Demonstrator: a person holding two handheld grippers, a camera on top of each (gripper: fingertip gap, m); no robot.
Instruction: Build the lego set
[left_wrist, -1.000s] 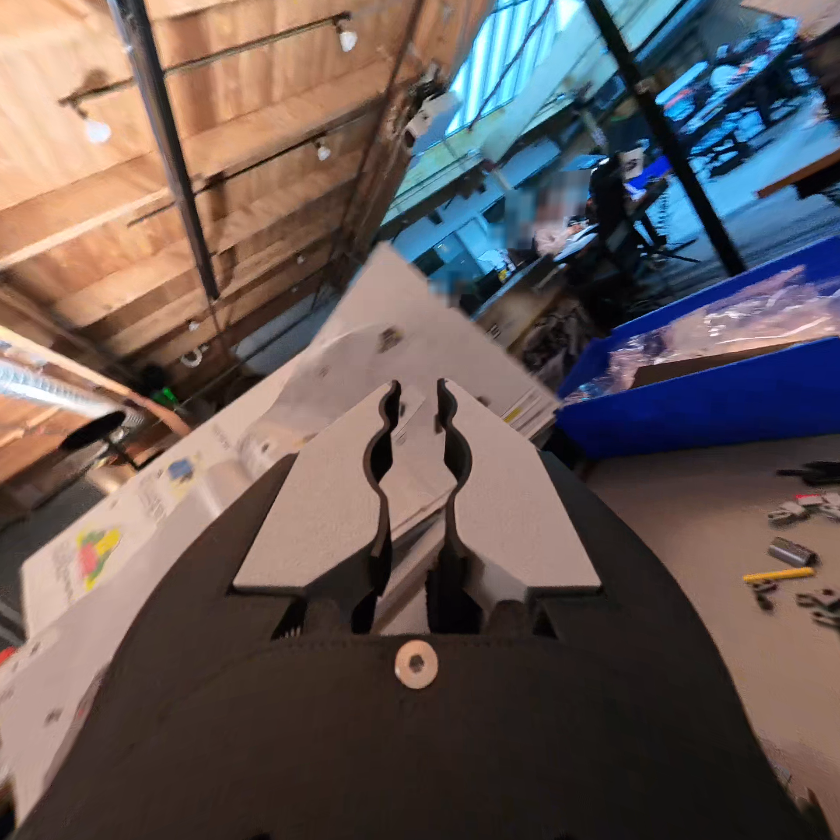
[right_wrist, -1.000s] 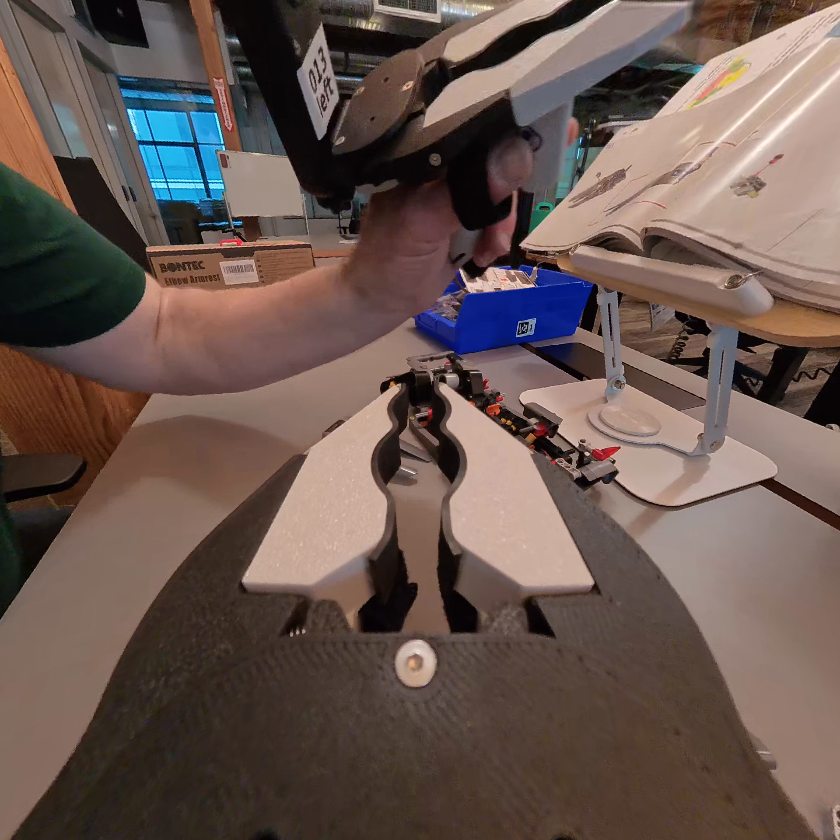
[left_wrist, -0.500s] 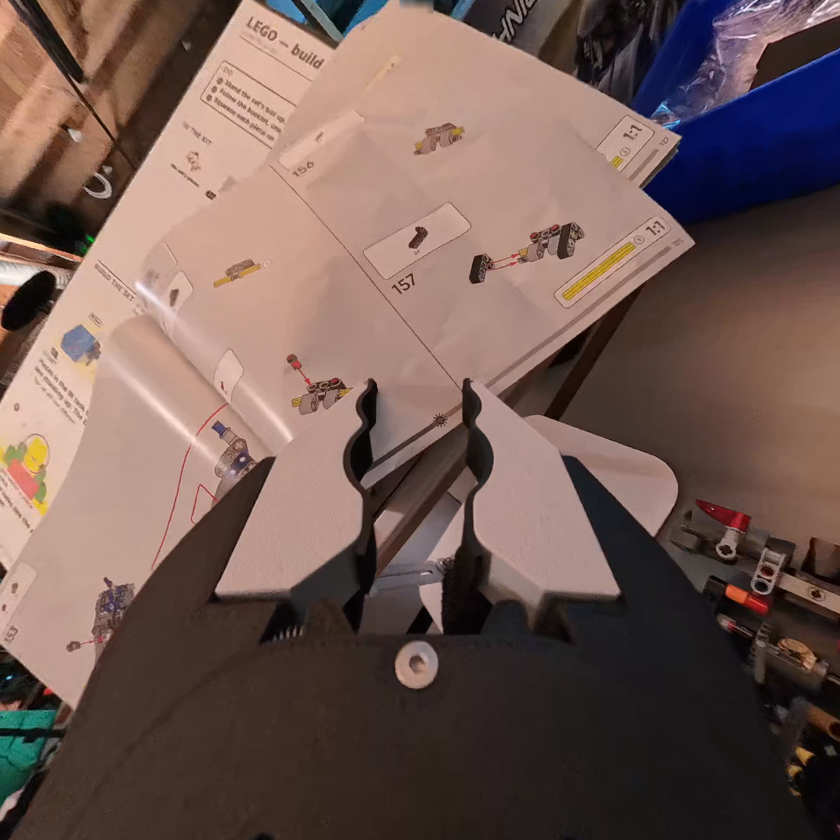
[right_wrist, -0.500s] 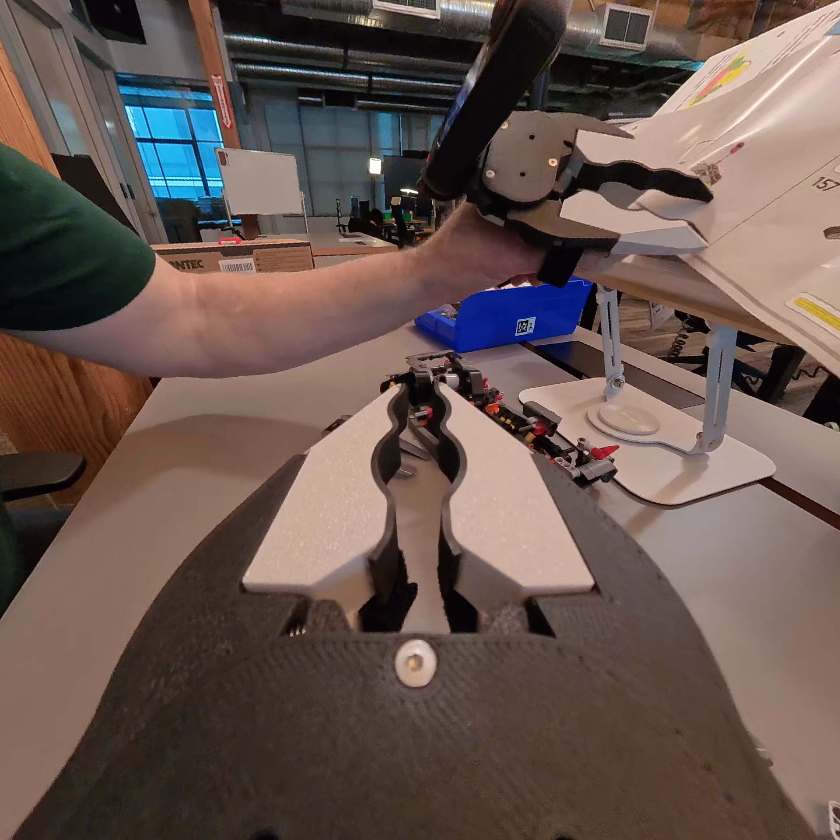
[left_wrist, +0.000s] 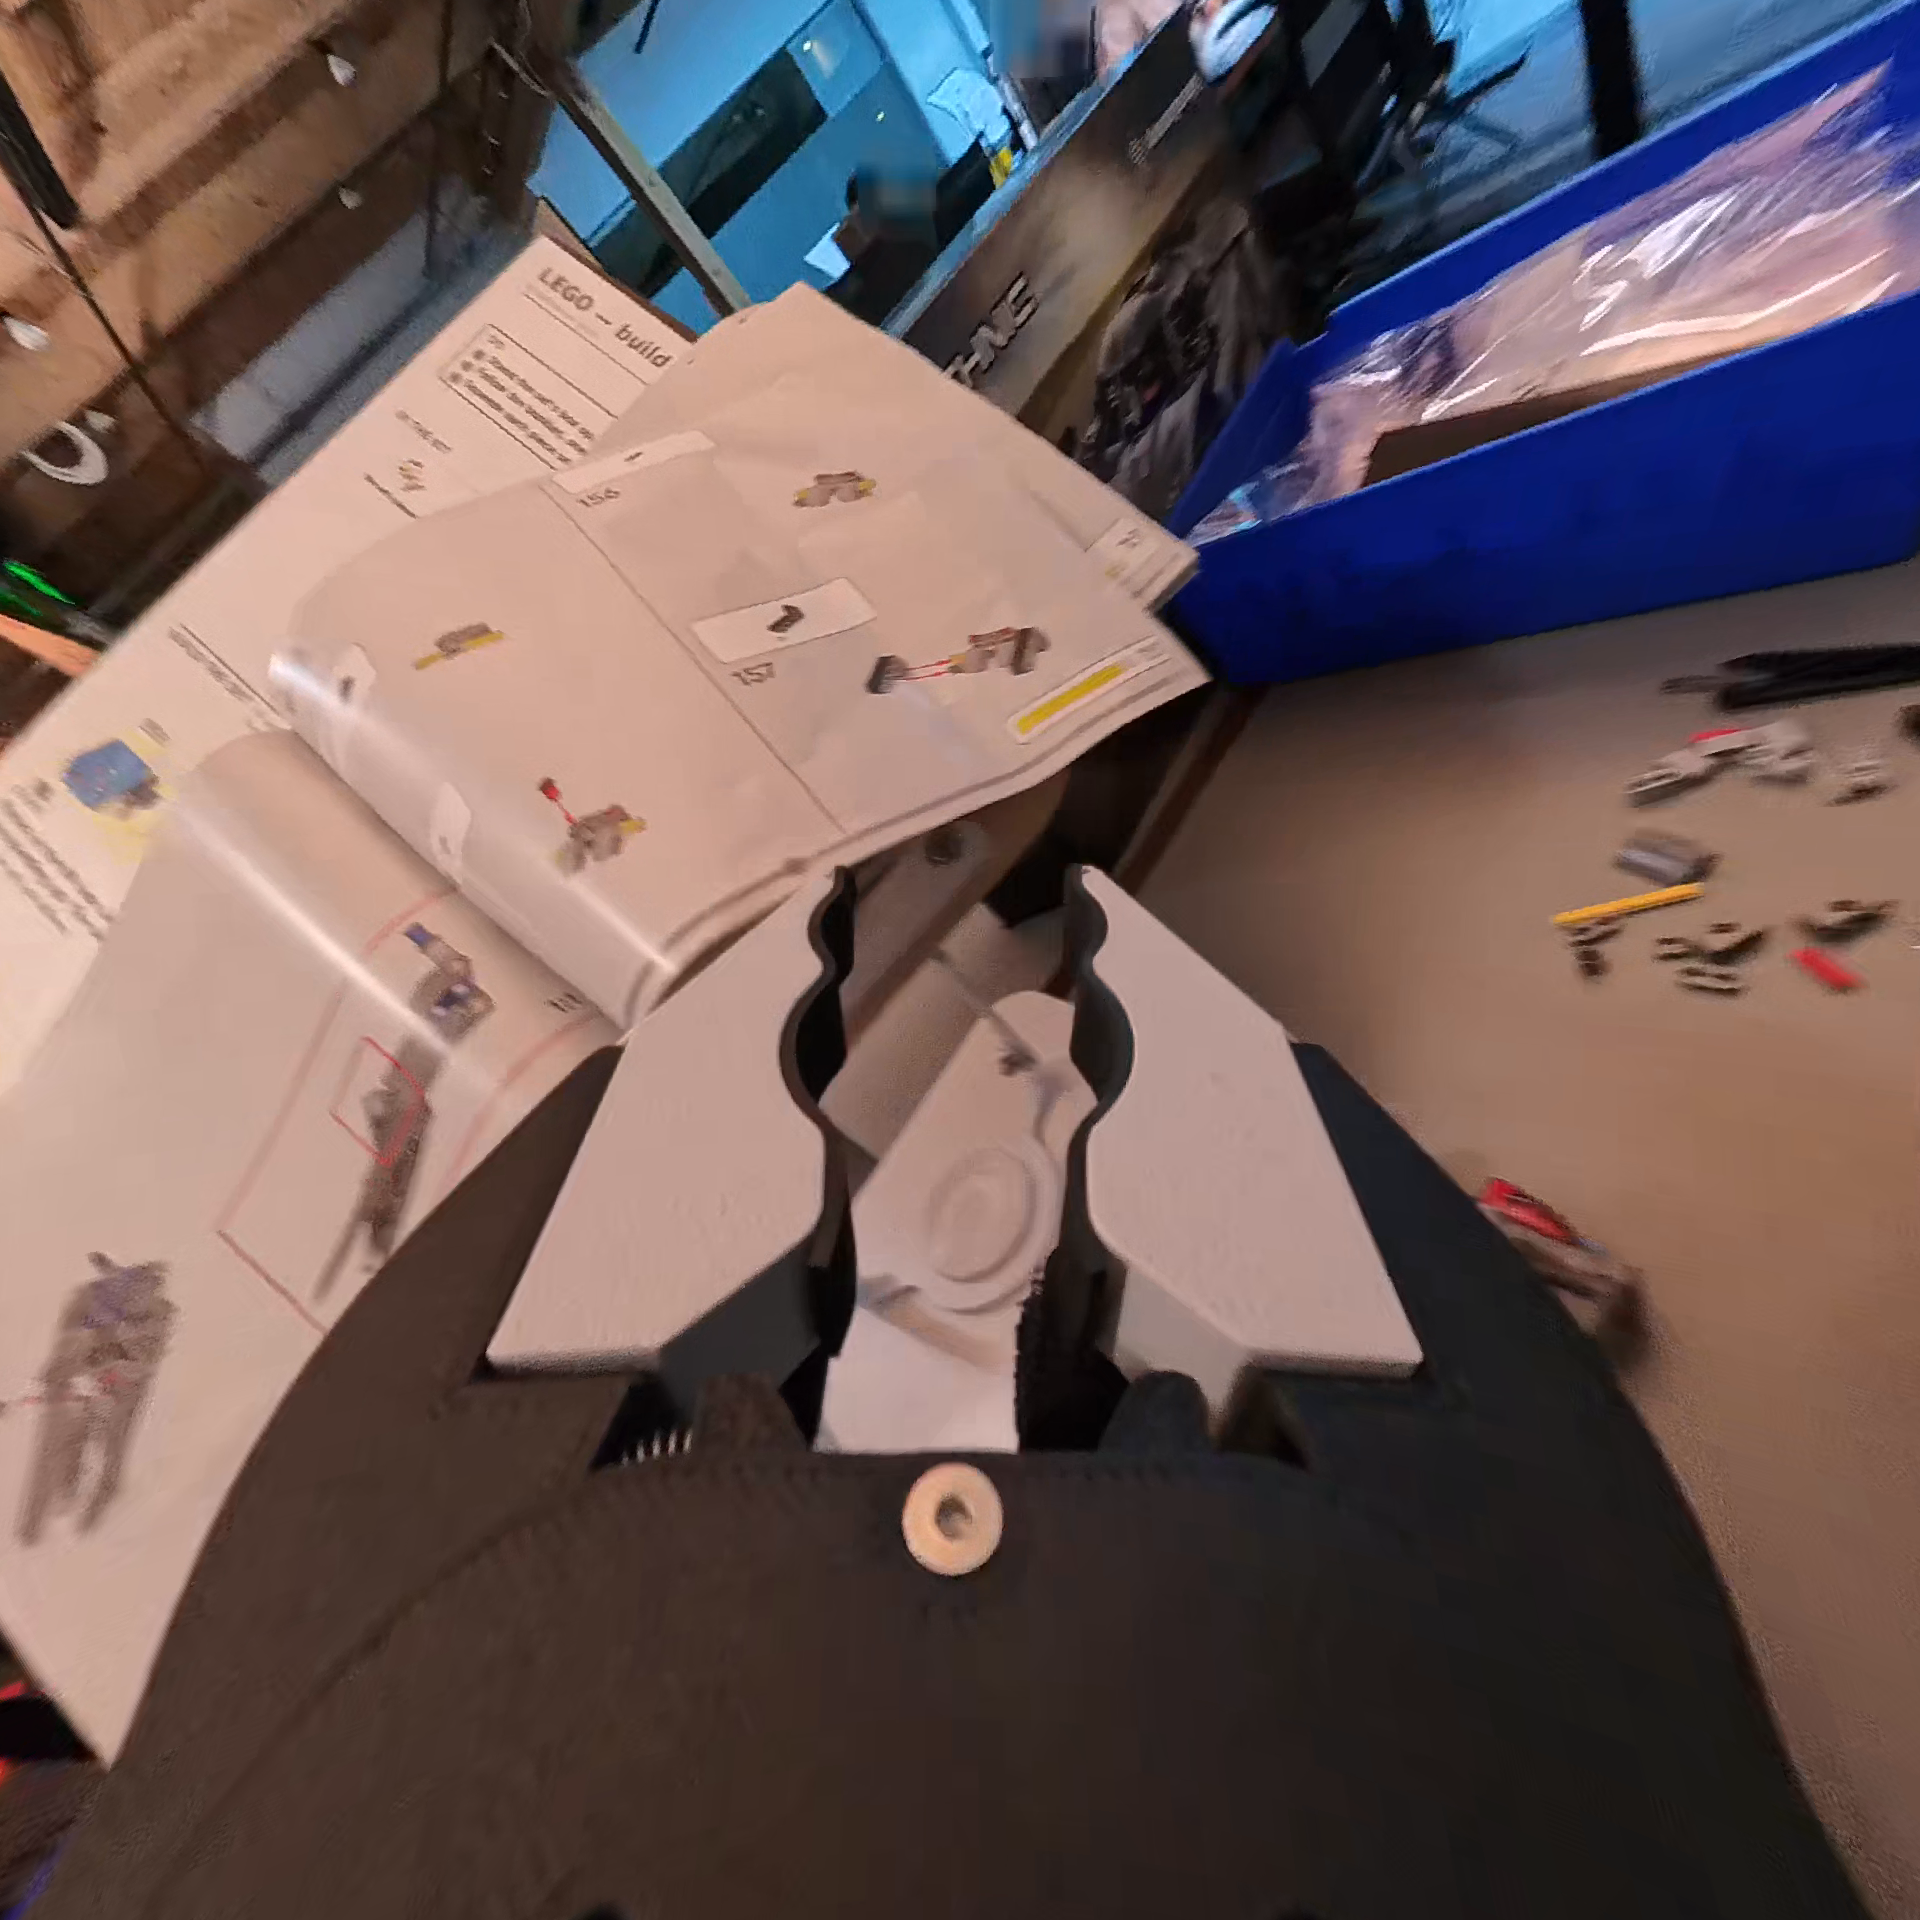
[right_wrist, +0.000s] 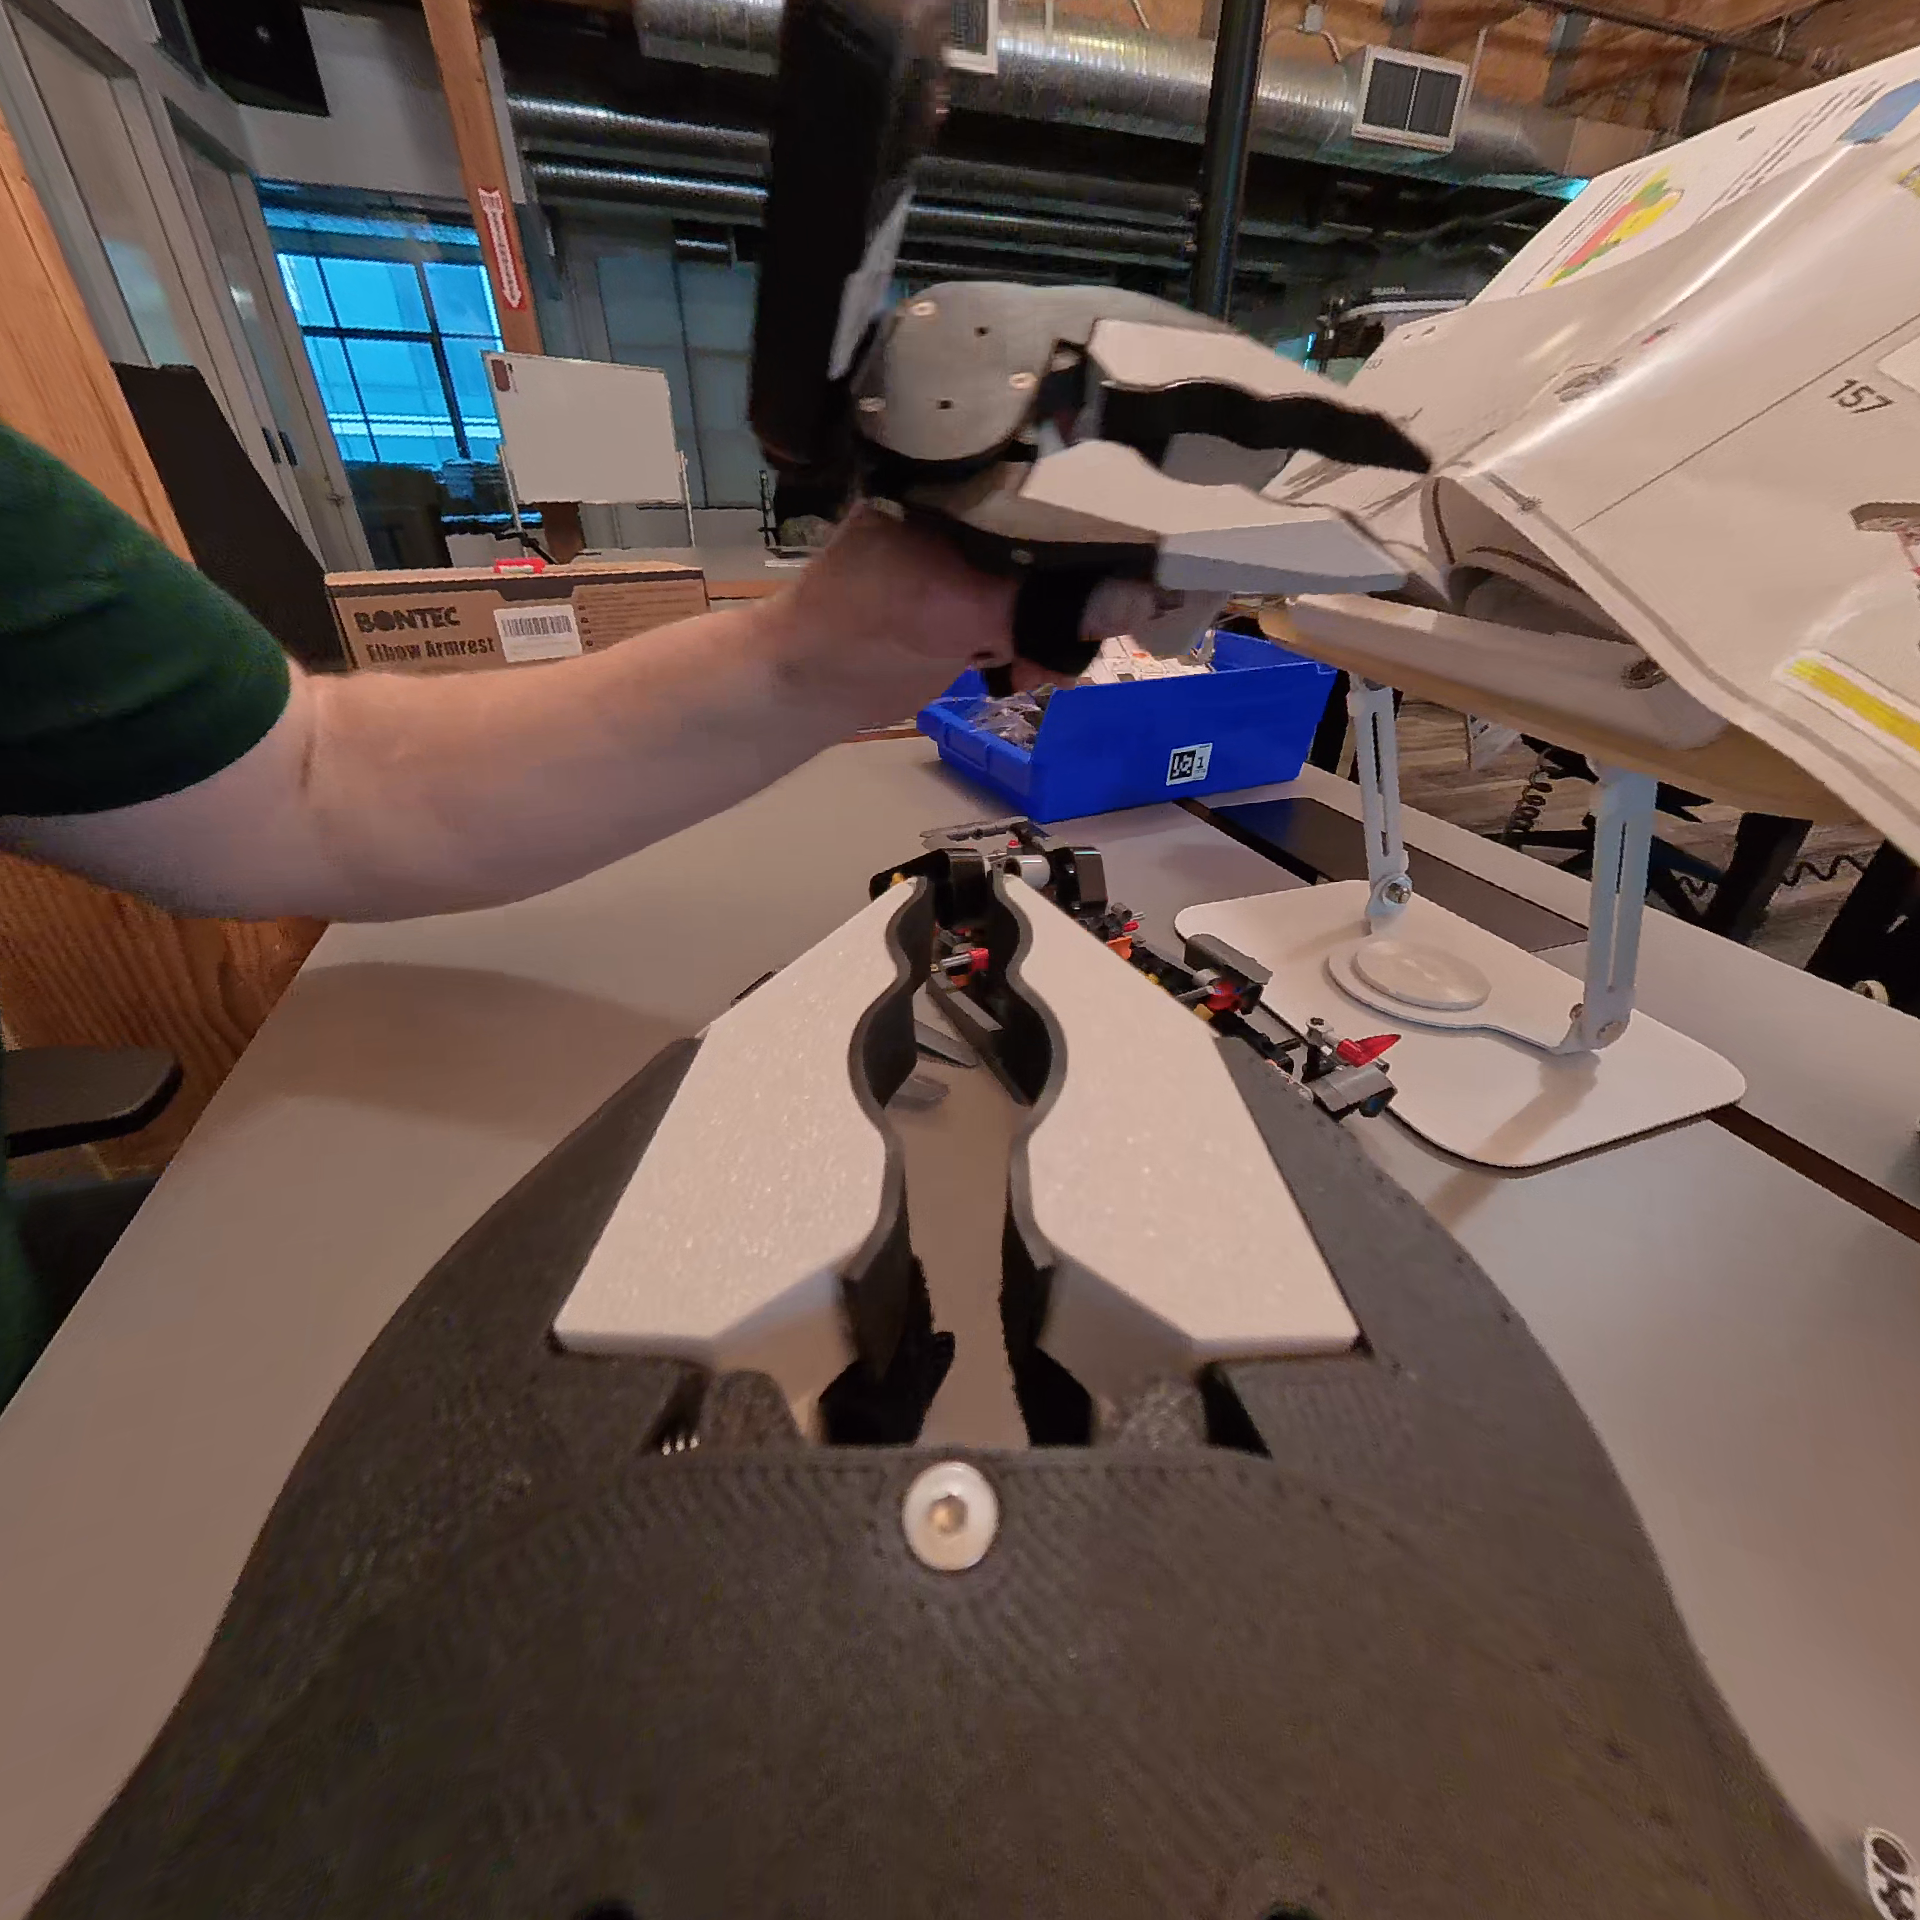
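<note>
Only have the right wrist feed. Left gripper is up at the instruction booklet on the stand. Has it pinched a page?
Observer: No. In the left wrist view the left gripper is open. Only the stand's white base shows in the gap, and the instruction booklet lies past the fingertips.
Operator: Any loose parts outside my frame?
Observer: Yes, a scatter on the table in front of a blue bin, including a yellow axle and a small red piece.
Operator: What's in that bin?
Observer: Clear plastic bags. What they hold is too blurred to tell.
</note>
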